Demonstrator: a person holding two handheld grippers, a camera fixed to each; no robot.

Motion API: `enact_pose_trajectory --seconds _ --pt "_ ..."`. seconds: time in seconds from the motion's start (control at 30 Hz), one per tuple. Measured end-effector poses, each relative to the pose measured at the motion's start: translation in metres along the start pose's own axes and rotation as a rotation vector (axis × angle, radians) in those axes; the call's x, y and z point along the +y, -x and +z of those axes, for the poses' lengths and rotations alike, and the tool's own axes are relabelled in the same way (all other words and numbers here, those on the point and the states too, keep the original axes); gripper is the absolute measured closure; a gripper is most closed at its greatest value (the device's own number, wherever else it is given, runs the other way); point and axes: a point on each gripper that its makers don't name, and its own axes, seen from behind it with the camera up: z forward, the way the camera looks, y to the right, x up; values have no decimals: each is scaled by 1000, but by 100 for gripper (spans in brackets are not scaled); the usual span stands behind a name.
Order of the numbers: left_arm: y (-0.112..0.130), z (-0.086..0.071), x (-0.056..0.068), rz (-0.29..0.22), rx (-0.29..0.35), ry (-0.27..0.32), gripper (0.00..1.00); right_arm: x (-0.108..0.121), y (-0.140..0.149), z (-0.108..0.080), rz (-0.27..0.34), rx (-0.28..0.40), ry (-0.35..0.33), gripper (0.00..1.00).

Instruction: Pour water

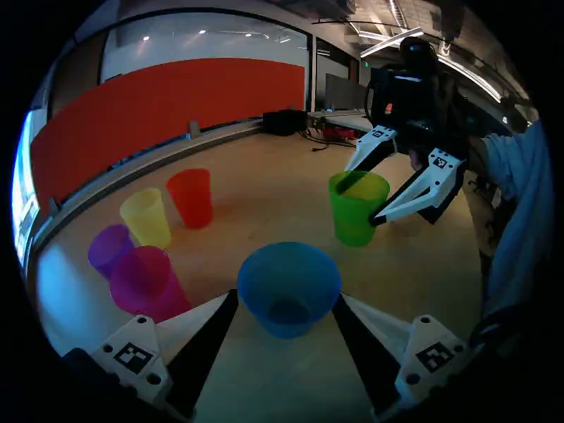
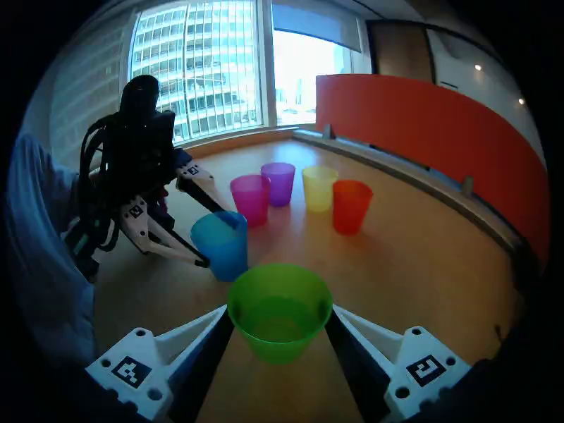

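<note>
A blue cup (image 1: 289, 310) stands upright between the fingers of my left gripper (image 1: 287, 297), which is shut on its sides. My right gripper (image 2: 280, 309) is shut on an upright green cup (image 2: 278, 331). In the left gripper view the green cup (image 1: 356, 211) sits to the right and farther off, in the right gripper (image 1: 359, 197). From the right gripper view the blue cup (image 2: 224, 250) shows ahead to the left, in the left gripper (image 2: 221, 244). Both cups are close to the wooden table (image 2: 423, 268). I cannot tell the water level in either.
Several other cups stand in a row on the table: magenta (image 2: 250, 199), purple (image 2: 278, 182), yellow (image 2: 319, 187) and red (image 2: 350, 204). An orange wall panel (image 2: 437, 134) runs behind them. A person's blue sleeve (image 2: 35, 247) is at the left.
</note>
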Motion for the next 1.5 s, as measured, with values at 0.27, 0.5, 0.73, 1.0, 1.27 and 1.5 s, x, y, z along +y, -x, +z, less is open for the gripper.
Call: enact_pose_trajectory --seconds 0.27,0.5,0.73,1.0,1.27,1.5 --pt "8 -14 0 -30 2 -5 4 0 6 9 -13 -9 10 11" --pt "10 -25 -1 -33 9 -11 4 3 8 14 -13 -10 19 11" --pt "8 -31 -3 -46 20 -18 4 2 13 14 -12 -8 22 9" --pt "7 -34 -1 -44 28 -23 4 -1 14 9 -9 -3 26 2" --pt "5 -41 1 -46 41 -33 4 -4 24 3 -24 -17 42 1" --pt "4 -52 -5 -55 59 -68 4 1 26 -15 0 3 76 1"
